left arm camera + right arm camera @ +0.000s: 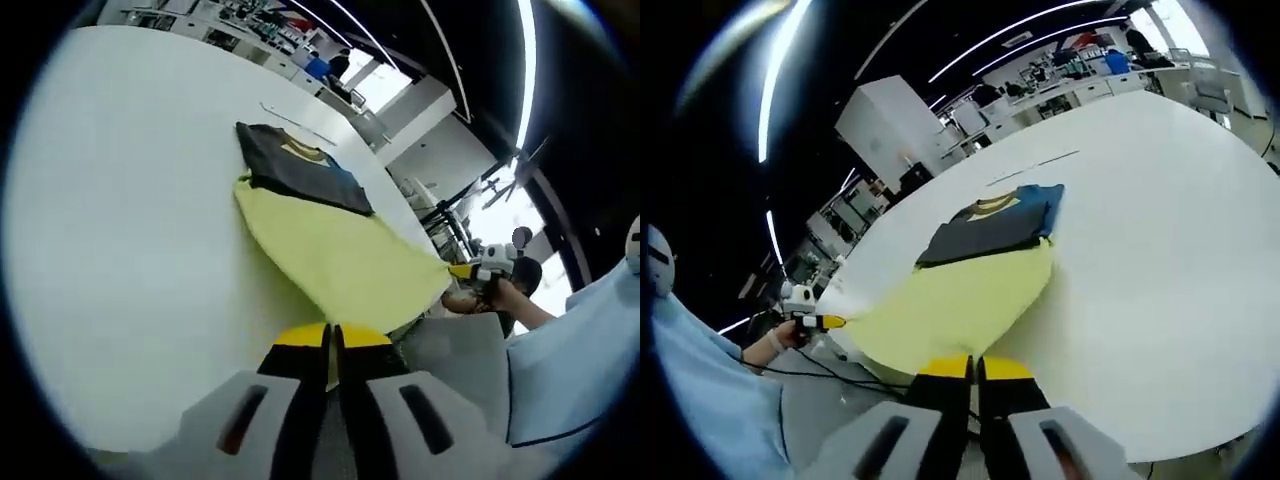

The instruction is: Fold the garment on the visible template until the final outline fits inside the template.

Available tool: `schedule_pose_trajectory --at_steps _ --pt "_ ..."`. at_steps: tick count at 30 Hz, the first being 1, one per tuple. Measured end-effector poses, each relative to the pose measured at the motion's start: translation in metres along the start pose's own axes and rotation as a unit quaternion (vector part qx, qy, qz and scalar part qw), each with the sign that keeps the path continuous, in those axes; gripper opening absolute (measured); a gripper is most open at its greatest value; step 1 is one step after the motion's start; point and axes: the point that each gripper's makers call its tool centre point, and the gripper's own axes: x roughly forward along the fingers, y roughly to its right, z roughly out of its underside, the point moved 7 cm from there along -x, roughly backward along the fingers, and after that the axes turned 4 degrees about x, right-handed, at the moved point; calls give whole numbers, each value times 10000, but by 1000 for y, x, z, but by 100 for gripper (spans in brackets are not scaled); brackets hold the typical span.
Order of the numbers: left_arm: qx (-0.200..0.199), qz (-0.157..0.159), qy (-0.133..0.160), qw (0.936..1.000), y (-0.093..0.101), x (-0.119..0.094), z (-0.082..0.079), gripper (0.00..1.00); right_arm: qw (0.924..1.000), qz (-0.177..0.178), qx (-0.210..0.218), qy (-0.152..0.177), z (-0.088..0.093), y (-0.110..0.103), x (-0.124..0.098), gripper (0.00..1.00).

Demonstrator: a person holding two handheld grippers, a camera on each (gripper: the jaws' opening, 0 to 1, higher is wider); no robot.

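Both hand-held grippers, left [330, 340] and right [973, 368], are pinching the yellow cloth's [340, 255] near corners, needing even tension while folding toward the dark shirt [295, 165].

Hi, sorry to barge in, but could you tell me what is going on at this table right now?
A person is working with a hand-held gripper in each hand. The left hand-held gripper and the right hand-held gripper both have their jaws closed on the near edge of a yellow sheet and hold it up off the white table. A dark garment, already folded, rests on the far end of that sheet. Whether it fits the template cannot be told.
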Motion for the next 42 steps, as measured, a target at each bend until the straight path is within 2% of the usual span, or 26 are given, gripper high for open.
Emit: schedule_pose_trajectory --at_steps 7,12,18,21,24,30,34,37,39,40,42 --pt "-144 231 390 9989 15 -14 -1 0 9999 -63 114 -81 7 -9 -15 0" --pt "-34 354 410 9985 20 -19 9 0 9990 -64 261 -363 20 -9 -21 0" --pt "-277 489 420 9975 21 -26 21 0 9979 -48 343 -544 28 -13 -28 0" --pt "-364 585 383 9969 21 -25 21 0 9972 -57 459 -590 28 -14 -28 0" --pt "-380 552 343 9972 18 -22 15 0 9969 -113 553 -553 24 -15 -23 0" --pt "-337 608 506 9963 16 -15 -10 0 9949 -394 906 -207 5 -19 -17 0" --pt "-313 728 770 9939 12 -9 -38 0 9896 -748 1210 231 -21 -25 -13 0" --pt "-277 740 953 9923 -1 -4 -61 0 9864 -881 1265 574 -47 -23 -6 0" --pt "-359 779 1194 9891 -9 2 -81 0 9834 -988 1322 758 -65 -20 1 0" --pt "-408 766 1252 9883 -13 4 -88 0 9822 -1046 1336 811 -72 -19 4 0" --pt "-238 522 1219 9909 -23 10 -100 0 9821 -1055 1285 882 -87 -16 13 0"
